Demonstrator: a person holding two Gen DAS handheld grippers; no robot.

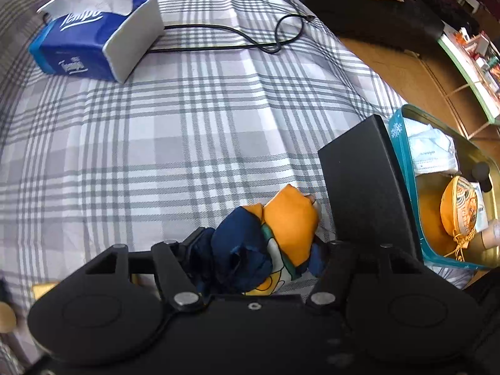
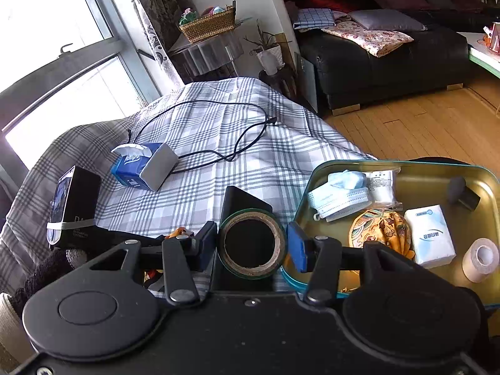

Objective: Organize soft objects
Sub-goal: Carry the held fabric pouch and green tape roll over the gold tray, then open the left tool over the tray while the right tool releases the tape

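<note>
Left gripper (image 1: 265, 243): jaws partly closed around a crumpled orange, navy and white cloth (image 1: 268, 237) on the grey plaid bedcover (image 1: 187, 125); whether the pads press it, I cannot tell.
Right gripper (image 2: 252, 243): blue pads clamped on a green-edged tape roll (image 2: 252, 243).
Teal tin (image 2: 406, 172): just right of the roll, holding face masks (image 2: 337, 197).

Wide bare stretch of checked cloth (image 1: 156, 143) mid-scene, passable. Far left blocked by tissue box (image 1: 93, 43) and looping black cable (image 1: 237, 36). Right side: open tin (image 2: 406, 168) crowded with masks, packets, tape roll.
</note>
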